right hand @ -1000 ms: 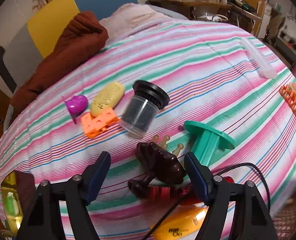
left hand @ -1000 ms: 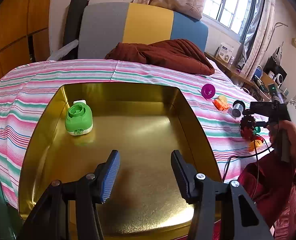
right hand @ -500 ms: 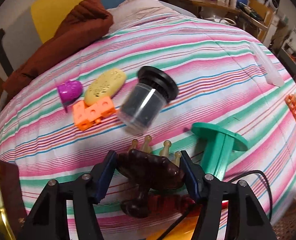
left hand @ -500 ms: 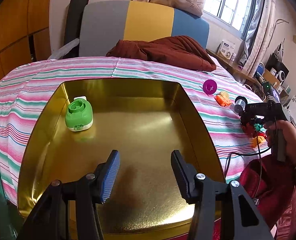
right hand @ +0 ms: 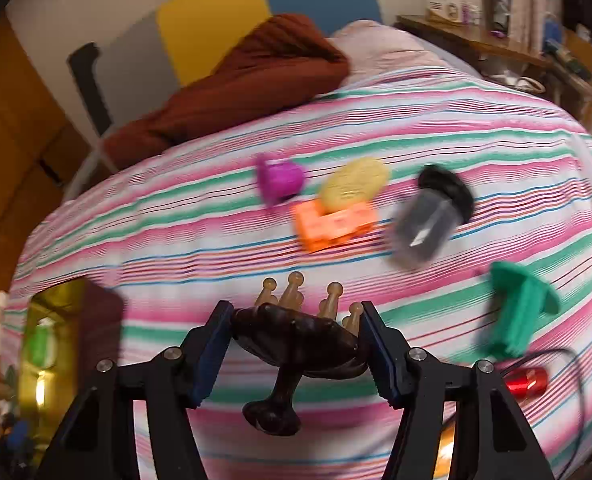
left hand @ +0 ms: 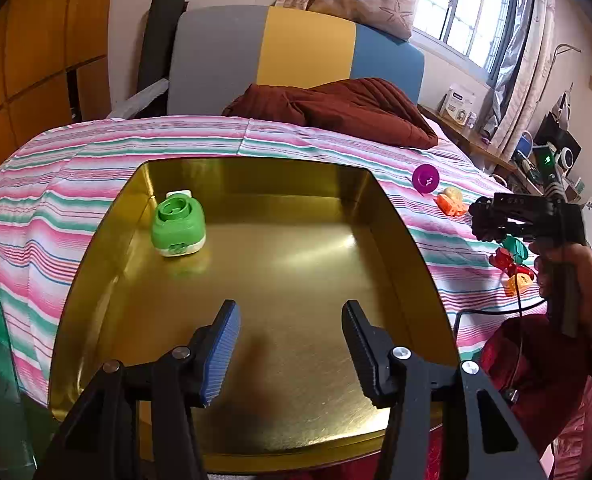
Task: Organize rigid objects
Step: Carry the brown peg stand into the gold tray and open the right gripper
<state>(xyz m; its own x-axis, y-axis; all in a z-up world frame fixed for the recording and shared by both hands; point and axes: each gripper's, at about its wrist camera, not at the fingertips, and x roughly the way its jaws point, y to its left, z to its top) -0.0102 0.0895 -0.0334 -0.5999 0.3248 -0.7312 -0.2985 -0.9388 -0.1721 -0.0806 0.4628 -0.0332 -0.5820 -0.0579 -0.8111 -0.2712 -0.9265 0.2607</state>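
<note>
Since a second ago my right gripper [right hand: 296,336] has closed on the dark wooden massager [right hand: 296,340] and lifted it off the striped bed [right hand: 215,240], handle toward me, pegs away. My left gripper [left hand: 291,344] hangs half-open, empty, over the gold tray [left hand: 396,216].

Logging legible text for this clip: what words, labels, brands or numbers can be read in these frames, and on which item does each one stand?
No text can be read.
White box on the shelf by the window: blue print, too small to read.
Right gripper body: faint light marking, illegible.
Yellow oval piece on the striped bedspread: embossed marks, blurred.
</note>
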